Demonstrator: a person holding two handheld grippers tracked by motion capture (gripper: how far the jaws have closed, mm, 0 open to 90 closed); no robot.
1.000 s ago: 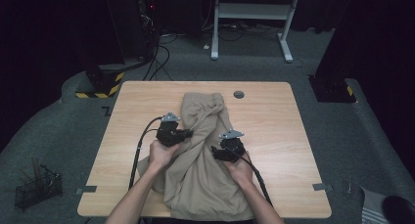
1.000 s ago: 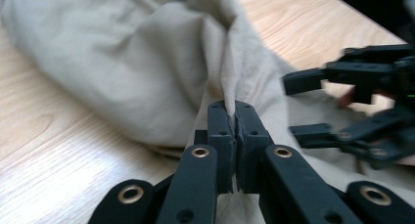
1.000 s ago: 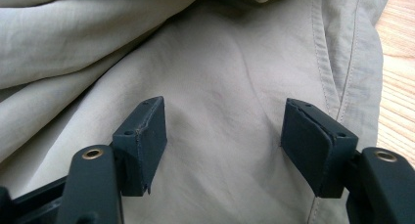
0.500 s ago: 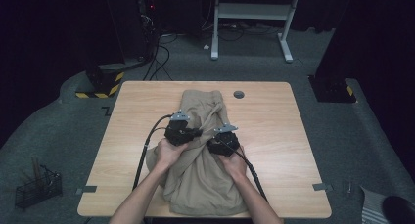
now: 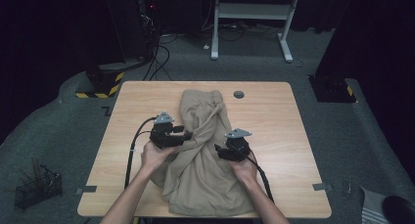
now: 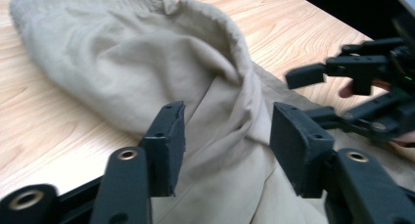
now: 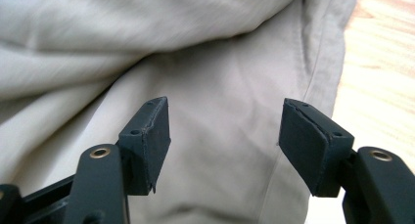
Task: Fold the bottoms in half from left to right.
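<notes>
A crumpled beige garment (image 5: 205, 155) lies down the middle of the wooden table (image 5: 279, 131), its gathered waistband (image 6: 220, 33) toward the far edge. My left gripper (image 5: 188, 134) hovers at the garment's left side, open, with a ridge of cloth (image 6: 244, 101) between its jaws but not pinched. On the garment's right side my right gripper (image 5: 219, 150) is open just above flat cloth (image 7: 220, 87) near a seam. The left gripper view also shows the right gripper (image 6: 352, 82) farther off. In their own views the left gripper (image 6: 227, 131) and right gripper (image 7: 225, 131) both hold nothing.
A small dark round grommet (image 5: 239, 94) sits in the table near the far edge. Bare wood lies left and right of the garment. A black wire basket (image 5: 36, 187) stands on the floor at the left. Behind the table are a white frame (image 5: 254, 13) and cables.
Both grippers moved inward and forward over the garment half a second ago, then drew back apart toward the person. The garment's folds have shifted slightly.
</notes>
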